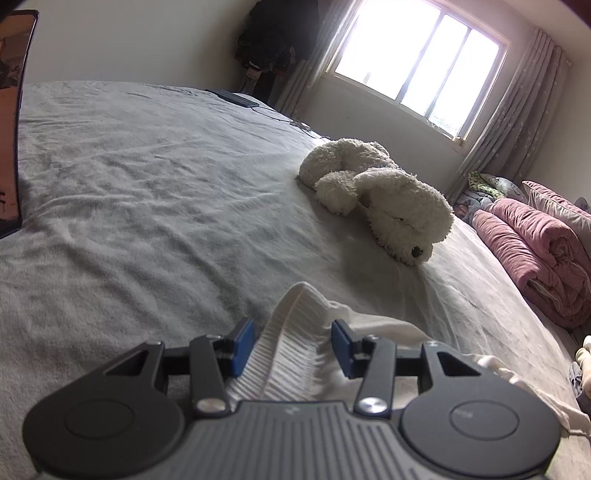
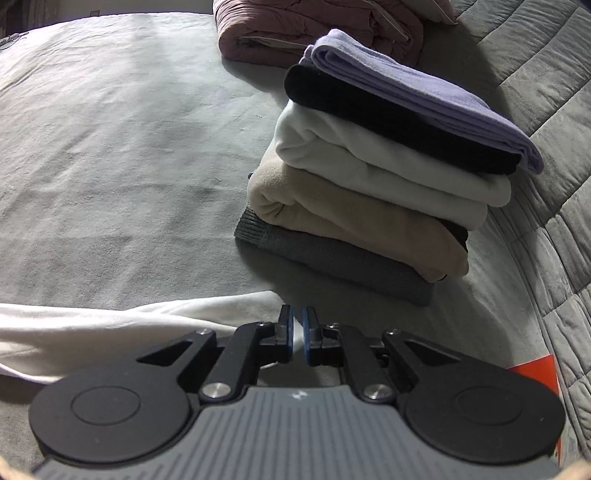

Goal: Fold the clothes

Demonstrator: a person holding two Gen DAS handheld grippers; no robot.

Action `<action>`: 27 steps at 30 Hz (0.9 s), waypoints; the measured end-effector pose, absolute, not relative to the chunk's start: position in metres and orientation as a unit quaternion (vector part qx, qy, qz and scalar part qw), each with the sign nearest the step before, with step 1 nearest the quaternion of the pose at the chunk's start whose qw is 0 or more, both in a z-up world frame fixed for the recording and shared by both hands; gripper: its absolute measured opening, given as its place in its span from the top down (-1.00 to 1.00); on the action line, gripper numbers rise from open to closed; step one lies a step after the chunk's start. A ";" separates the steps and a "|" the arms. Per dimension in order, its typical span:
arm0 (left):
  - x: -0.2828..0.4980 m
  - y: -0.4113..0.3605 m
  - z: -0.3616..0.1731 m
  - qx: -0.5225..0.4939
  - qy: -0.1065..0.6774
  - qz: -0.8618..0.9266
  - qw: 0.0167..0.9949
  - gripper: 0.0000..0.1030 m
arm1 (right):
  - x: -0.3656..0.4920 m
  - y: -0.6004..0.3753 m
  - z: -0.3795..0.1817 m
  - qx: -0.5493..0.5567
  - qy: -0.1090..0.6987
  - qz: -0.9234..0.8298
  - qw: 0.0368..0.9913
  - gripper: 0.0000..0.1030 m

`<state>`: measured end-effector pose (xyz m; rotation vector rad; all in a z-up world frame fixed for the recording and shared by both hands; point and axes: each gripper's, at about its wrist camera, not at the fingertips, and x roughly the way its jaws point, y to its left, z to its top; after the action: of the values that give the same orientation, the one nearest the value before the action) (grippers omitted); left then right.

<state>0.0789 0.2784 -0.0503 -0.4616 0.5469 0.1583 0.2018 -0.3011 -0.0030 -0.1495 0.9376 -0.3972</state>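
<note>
A white garment (image 1: 295, 332) with a ribbed hem lies on the grey bed sheet (image 1: 147, 184). My left gripper (image 1: 293, 346) is open, its blue pads (image 1: 243, 345) standing either side of the ribbed hem without pinching it. In the right wrist view the same white garment (image 2: 110, 328) spreads out to the left, and its edge runs up behind the left finger. My right gripper (image 2: 298, 332) is shut apart from a thin slit, and I see no cloth between its pads. A stack of several folded clothes (image 2: 373, 166) stands just ahead and to the right of it.
A white plush dog (image 1: 384, 199) lies on the bed ahead of the left gripper. A rolled pink quilt (image 1: 535, 251) (image 2: 317, 29) sits at the bed's end. A quilted grey cover (image 2: 546, 110) lies right of the stack. A dark flat device (image 1: 236, 98) with a cable rests near the window.
</note>
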 end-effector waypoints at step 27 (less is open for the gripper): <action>0.102 0.312 -0.053 -0.261 0.278 -0.002 0.924 0.81 | 0.181 -0.150 -0.024 -0.147 0.458 0.169 0.860 0.92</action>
<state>0.1018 0.3115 -0.0529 -0.5359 0.5698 -0.0038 0.1813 -0.1495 -0.0236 -0.3084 0.9607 0.3541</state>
